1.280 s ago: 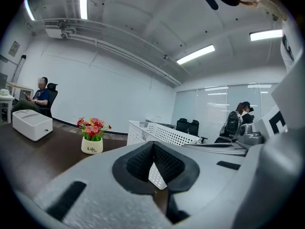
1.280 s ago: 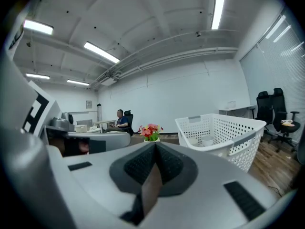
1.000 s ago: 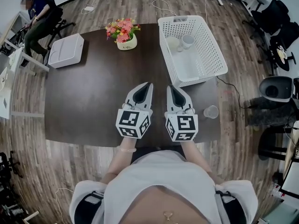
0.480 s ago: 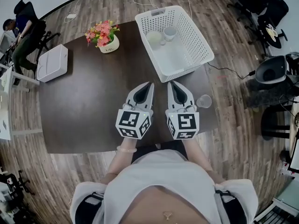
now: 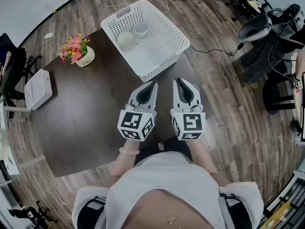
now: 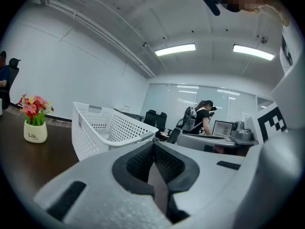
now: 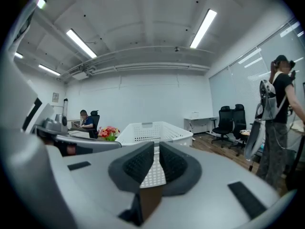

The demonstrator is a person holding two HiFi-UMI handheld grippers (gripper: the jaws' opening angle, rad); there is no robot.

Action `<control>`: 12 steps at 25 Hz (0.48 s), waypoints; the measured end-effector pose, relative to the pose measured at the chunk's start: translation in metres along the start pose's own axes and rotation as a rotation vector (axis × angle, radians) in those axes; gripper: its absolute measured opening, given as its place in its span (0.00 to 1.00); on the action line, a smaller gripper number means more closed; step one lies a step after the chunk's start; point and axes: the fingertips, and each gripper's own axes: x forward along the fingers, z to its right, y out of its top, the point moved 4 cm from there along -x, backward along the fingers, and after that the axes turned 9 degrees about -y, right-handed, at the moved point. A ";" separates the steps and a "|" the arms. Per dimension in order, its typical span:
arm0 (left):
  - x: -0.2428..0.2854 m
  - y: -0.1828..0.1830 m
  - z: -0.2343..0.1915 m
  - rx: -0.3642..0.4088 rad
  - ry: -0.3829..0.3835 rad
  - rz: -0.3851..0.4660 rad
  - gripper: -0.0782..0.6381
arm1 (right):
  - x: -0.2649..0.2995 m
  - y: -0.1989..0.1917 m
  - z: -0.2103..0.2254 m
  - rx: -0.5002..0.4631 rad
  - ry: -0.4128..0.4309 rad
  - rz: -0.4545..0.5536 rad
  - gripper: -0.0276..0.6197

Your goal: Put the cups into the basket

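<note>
The white basket (image 5: 167, 28) is sitting at the worktop's (image 5: 90, 113) far right corner. It is holding two white cups at its far end, a small cup (image 5: 140, 30) and a wider cup (image 5: 126, 40) just beside it. Both tongs are hovering side by side over the near right corner. The left tongs (image 5: 151, 85) are pressing pad to pad, gripping nothing. The right tongs (image 5: 177, 81) are showing a hairline slit, their jaws having just been parting slightly, also gripping nothing.
</note>
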 end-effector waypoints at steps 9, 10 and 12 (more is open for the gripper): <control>0.043 -0.016 0.032 -0.013 -0.130 -0.050 0.12 | -0.021 -0.021 0.051 0.058 -0.087 -0.090 0.52; 0.048 -0.019 0.036 -0.014 -0.142 -0.059 0.12 | -0.023 -0.026 0.056 0.057 -0.097 -0.108 0.55; 0.056 -0.026 0.041 -0.017 -0.162 -0.075 0.12 | -0.027 -0.035 0.066 0.047 -0.111 -0.141 0.57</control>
